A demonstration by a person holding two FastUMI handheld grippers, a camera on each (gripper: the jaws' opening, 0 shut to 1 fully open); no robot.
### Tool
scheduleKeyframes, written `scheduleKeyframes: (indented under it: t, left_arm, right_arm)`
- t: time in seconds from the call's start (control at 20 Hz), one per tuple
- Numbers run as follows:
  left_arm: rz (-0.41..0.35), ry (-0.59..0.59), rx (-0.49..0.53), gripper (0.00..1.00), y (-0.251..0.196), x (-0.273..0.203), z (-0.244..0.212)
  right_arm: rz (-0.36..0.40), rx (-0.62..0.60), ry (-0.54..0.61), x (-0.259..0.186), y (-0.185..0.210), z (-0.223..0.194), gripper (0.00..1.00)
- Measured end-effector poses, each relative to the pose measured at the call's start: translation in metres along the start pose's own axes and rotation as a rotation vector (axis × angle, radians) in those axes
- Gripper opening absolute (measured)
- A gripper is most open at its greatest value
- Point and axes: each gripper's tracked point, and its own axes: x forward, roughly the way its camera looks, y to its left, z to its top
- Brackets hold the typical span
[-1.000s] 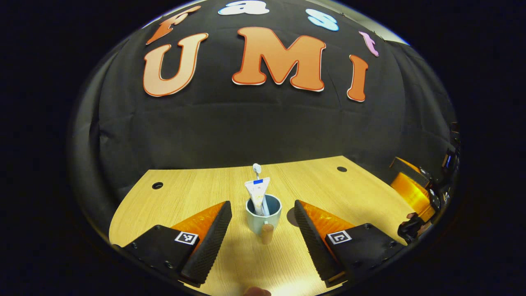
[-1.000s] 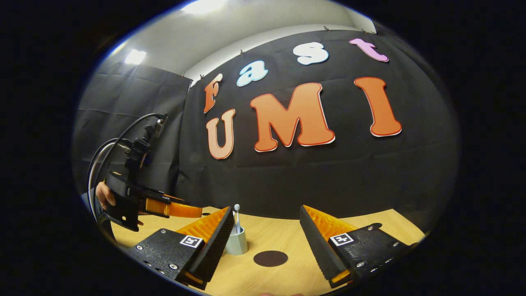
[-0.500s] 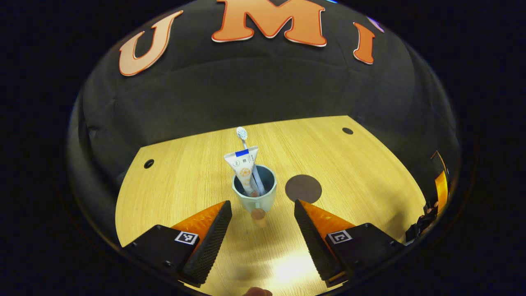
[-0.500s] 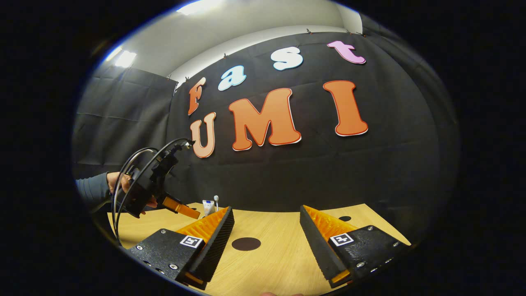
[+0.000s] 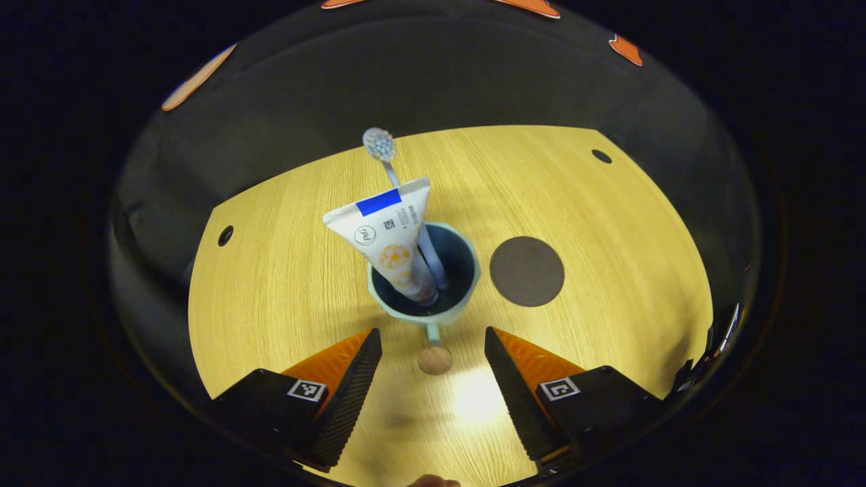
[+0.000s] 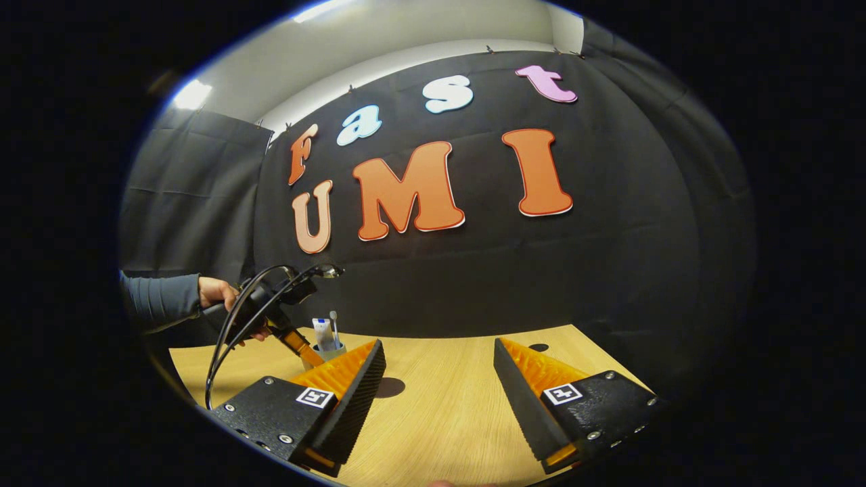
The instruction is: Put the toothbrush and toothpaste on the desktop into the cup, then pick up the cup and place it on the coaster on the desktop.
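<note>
In the left gripper view the left gripper (image 5: 433, 365) hangs over the near part of the desk (image 5: 270, 297) with its jaws spread wide and nothing between them, tilted down, which I judge suits a grasp of the cup by its handle. The handle's round wooden knob (image 5: 435, 360) lies on the line between the two fingers, near their tips but touching neither. Just beyond stands the pale blue-green cup (image 5: 425, 270), upright on the bare desk. The toothpaste tube (image 5: 389, 237) rests in it cap-down, leaning to the left, and the toothbrush (image 5: 392, 172) stands behind with its head up and far. The dark round coaster (image 5: 527, 270) lies flat just right of the cup, apart from it, so the cup is not on it. In the right gripper view the right gripper (image 6: 436, 392) is held off to the side, jaws parted and empty, likely to leave room; far left, a hand (image 6: 216, 292) holds the other gripper by the cup.
</note>
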Motion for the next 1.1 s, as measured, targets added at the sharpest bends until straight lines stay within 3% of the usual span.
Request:
scheduleKeyframes:
  t: [0.25,0.45,0.5,0.55,0.65,0.7,0.8,0.9,1.1]
  left_arm:
    - [0.001,0.112,0.069,0.99,-0.007,0.014,-0.001]
    - [0.012,0.17,0.065,0.99,-0.009,0.012,0.013]
    - [0.016,0.186,0.058,0.84,-0.011,0.012,0.016]
    - [0.019,0.195,0.047,0.75,-0.012,0.012,0.02]
    - [0.004,0.207,0.008,0.76,-0.018,0.01,0.031]
    - [0.005,0.208,0.0,0.5,-0.021,0.009,0.04]
    - [-0.011,0.2,-0.025,0.49,-0.027,0.007,0.06]
    - [-0.017,0.195,-0.027,0.36,-0.035,0.007,0.085]
    - [-0.012,0.172,-0.05,0.34,-0.048,0.01,0.143]
  right_arm:
    - [-0.001,-0.023,0.027,0.0,0.005,-0.012,0.97]
    - [0.004,-0.088,0.057,-0.002,0.011,-0.022,0.97]
    - [0.009,-0.096,0.062,-0.001,0.013,-0.024,0.97]
    - [0.011,-0.099,0.066,-0.001,0.014,-0.025,0.97]
    - [0.014,-0.097,0.076,0.0,0.015,-0.028,0.97]
    - [0.014,-0.095,0.077,0.001,0.016,-0.029,0.97]
    - [0.012,-0.091,0.075,0.001,0.016,-0.028,0.97]
    - [0.01,-0.087,0.07,0.001,0.016,-0.029,0.97]
    - [0.0,-0.085,0.067,-0.001,0.014,-0.027,0.97]
